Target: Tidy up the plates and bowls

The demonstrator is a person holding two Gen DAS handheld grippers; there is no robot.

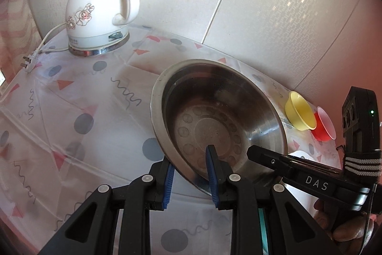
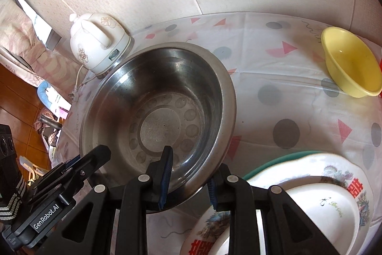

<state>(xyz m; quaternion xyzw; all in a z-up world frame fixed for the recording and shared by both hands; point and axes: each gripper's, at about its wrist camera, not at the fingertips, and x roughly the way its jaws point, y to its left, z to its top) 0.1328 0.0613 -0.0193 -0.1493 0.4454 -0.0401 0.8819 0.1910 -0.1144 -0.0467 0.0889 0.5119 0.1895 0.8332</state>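
Two grippers hold one steel basin (image 1: pixel 219 116) by its near rim, each with one finger inside the wall and one outside. The left gripper (image 1: pixel 191 181) clamps the rim at the basin's left side; the right gripper (image 2: pixel 188 183) clamps it further right. The two-point grip likely serves to keep the wide, deep basin from swinging. It appears tilted, near edge raised above the tabletop (image 1: pixel 100 111). A stack of white plates (image 2: pixel 322 195) lies just right of it; a yellow bowl (image 2: pixel 353 63) and a red bowl (image 1: pixel 324 126) sit near the wall, a kettle (image 1: pixel 100 11) well apart.
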